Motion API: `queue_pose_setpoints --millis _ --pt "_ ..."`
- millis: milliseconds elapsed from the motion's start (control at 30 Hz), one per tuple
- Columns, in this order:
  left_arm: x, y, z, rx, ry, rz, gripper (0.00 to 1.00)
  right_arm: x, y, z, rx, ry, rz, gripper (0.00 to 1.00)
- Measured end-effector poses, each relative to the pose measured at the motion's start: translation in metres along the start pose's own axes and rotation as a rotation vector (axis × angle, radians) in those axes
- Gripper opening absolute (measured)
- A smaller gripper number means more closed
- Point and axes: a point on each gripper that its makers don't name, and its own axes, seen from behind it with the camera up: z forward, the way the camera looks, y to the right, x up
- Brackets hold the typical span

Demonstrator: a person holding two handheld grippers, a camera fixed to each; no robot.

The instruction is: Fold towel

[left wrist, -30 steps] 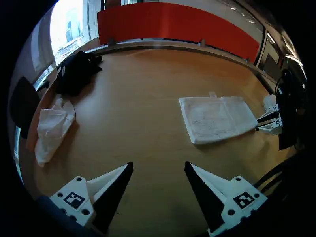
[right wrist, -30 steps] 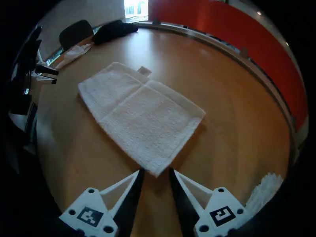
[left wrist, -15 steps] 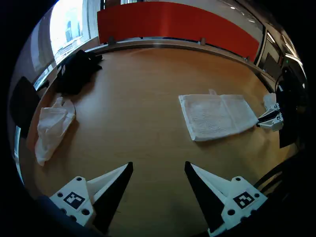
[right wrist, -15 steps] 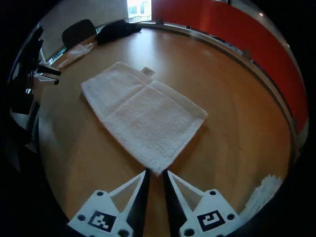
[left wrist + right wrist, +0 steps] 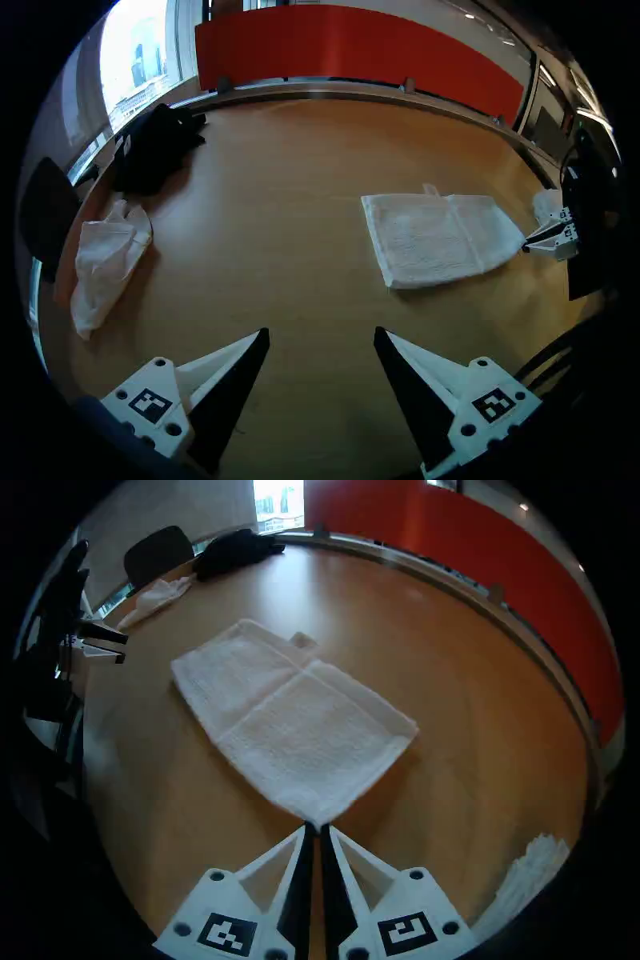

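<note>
Right gripper view: the right hand-held gripper has brought together its two fingers, which stood apart a second ago, and they now seem to pinch the near corner of the white towel, though the corner's tip is hidden between them. The towel lies flat, partly folded, on the desk, so the next fold can probably begin. The left hand-held gripper stays apart, far from the towel. The small tag shows no readable writing; the square patterns carry none either.
</note>
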Motion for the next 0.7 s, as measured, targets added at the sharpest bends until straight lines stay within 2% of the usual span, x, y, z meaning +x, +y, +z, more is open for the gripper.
queue_pose_setpoints --millis 367,700 --pt "0.003 0.000 0.000 -0.002 0.006 0.000 0.97 0.041 -0.001 -0.019 -0.035 0.083 -0.012 0.06" --pt "0.004 -0.003 -0.001 -0.001 0.009 -0.003 0.97 0.066 0.002 -0.040 -0.061 0.119 -0.071 0.06"
